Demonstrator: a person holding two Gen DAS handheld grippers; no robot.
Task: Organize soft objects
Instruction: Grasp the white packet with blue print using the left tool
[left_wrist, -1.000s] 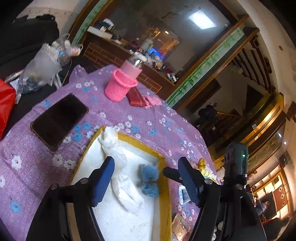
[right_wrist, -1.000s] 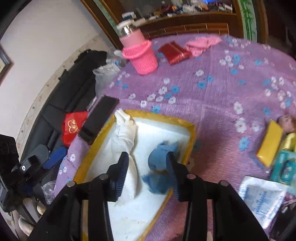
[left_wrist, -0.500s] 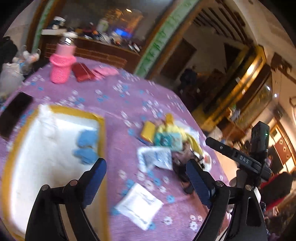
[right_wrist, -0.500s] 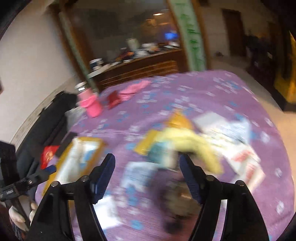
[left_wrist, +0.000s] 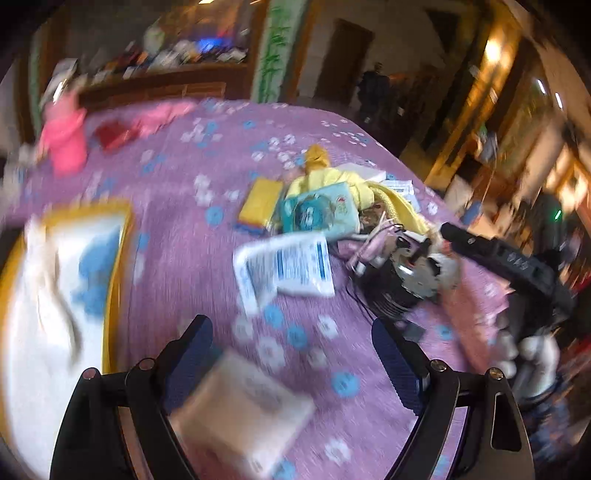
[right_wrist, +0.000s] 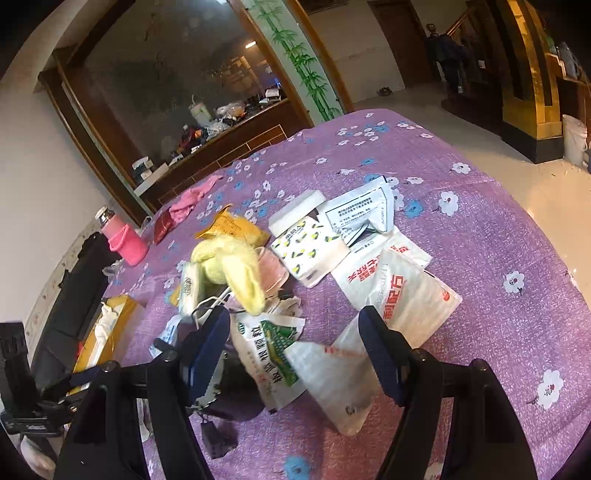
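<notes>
Now both tongs, the left tongs and the right tongs, hang apart and empty over the counter's clutter, their jaws having just been opening, so a pick is in hand: next, choose a soft piece such as the yellow plush and close on it.

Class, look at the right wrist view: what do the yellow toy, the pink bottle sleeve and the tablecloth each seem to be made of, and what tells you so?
Yellow toy: plush or knitted fabric, matte; its outline is fuzzy and floppy.
Pink bottle sleeve: probably knitted yarn; a ribbed, matte surface.
Tablecloth: thin printed cloth, purple with flowers; it shows fine crinkles and drapes over the table edge.
</notes>
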